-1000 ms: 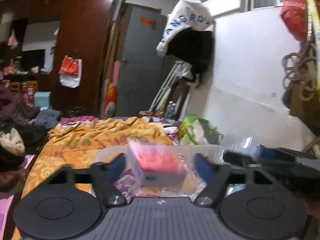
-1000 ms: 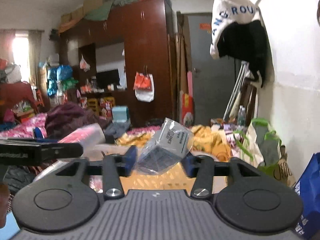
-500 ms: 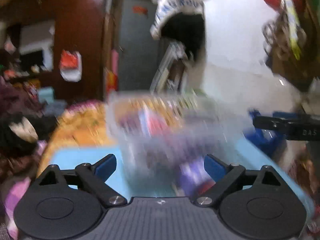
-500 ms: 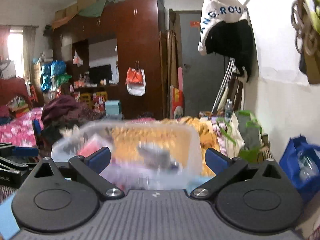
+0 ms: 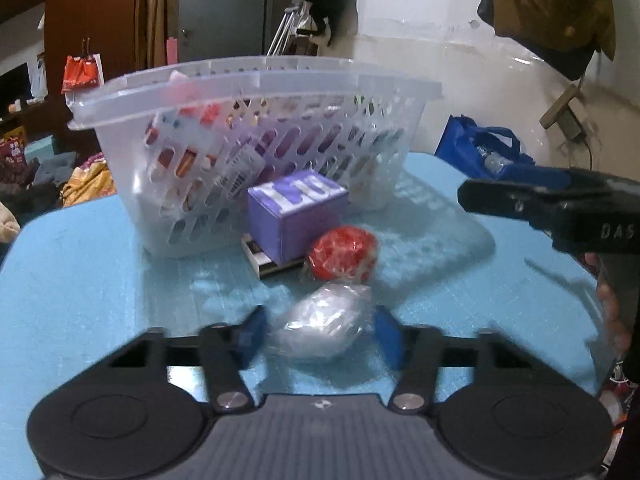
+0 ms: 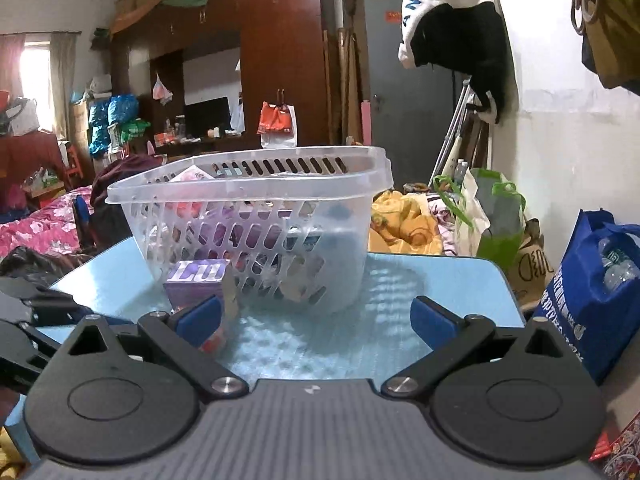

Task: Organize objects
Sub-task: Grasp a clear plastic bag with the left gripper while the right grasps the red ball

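Through the left wrist camera I see my left gripper (image 5: 318, 338) with its blue pads flanking a clear-wrapped bundle (image 5: 320, 330); whether they pinch it I cannot tell. Just ahead lie a red wrapped ball (image 5: 343, 253) and a purple box (image 5: 294, 216), beside the basket (image 5: 256, 92).

Through the right wrist camera, my right gripper (image 6: 316, 318) is spread wide, holding nothing; the basket (image 6: 248, 188) stands straight ahead on the blue table (image 6: 460, 280).

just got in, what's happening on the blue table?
A person with two handheld grippers is sorting small items into a clear plastic basket on the blue table. The left gripper has its pads around a clear-wrapped packet on the table. The right gripper is open and empty, facing the basket. A purple box and a red wrapped item sit outside the basket.
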The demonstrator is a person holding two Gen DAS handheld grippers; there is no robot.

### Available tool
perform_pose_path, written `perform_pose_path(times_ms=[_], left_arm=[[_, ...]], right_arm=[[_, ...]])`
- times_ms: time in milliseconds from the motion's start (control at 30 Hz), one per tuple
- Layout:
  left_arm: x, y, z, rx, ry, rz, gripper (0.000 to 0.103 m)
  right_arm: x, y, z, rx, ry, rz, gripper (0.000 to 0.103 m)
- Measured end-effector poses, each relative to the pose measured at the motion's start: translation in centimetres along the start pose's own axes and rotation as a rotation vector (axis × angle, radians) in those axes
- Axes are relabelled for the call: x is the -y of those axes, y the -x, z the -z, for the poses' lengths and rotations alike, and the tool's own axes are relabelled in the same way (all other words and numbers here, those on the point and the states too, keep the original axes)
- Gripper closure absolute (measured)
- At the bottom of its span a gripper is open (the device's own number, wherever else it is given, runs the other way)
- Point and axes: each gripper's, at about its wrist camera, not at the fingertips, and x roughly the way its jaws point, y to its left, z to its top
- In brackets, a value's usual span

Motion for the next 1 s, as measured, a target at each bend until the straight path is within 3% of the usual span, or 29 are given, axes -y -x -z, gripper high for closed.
perform_pose_path(times_ms=[167, 267, 333, 400, 533, 600, 633, 1000], left_arm=[[-0.9, 1.2, 0.3, 0.07, 0.004, -0.025, 0.052], [-2.5, 2.6, 0.7, 0.105, 0.031, -0.056, 0.052], [-4.0, 3.4, 1.1, 0.121, 0.059, -0.067, 0.052], [-5.4, 4.2, 1.3, 0.129, 0.092, -0.063, 0.052], [-7.0, 4.6, 1.1, 0.147, 0.127, -0.05, 0.052], [-7.3, 4.7, 1.1, 0.159, 0.132, -0.038, 0.052], [-7.2, 4.6, 1.1, 0.164, 0.132, -0.033, 0.052], [-6.8, 4.5, 1.4, 0.276, 0.118, 0.037, 0.052]], right_arm=[[-0.2, -0.4, 0.8, 0.004, -0.066, -0.092, 0.0], [-1.4, -2.3, 0.8, -0.053, -0.087, -0.181, 0.002], [-2.4, -3.4, 0.6, -0.079, -0.073, -0.186, 0.004], [-3.7, -4.5, 0.5, -0.111, -0.042, -0.194, 0.014], [-5.9, -5.9, 0.7, -0.167, 0.016, -0.213, 0.024], [-6.5, -6.1, 1.0, -0.178, 0.041, -0.199, 0.049], [-6.7, -6.1, 1.2, -0.188, 0.051, -0.199, 0.052], [-4.4, -2.3, 1.5, -0.018, 0.006, -0.165, 0.054]])
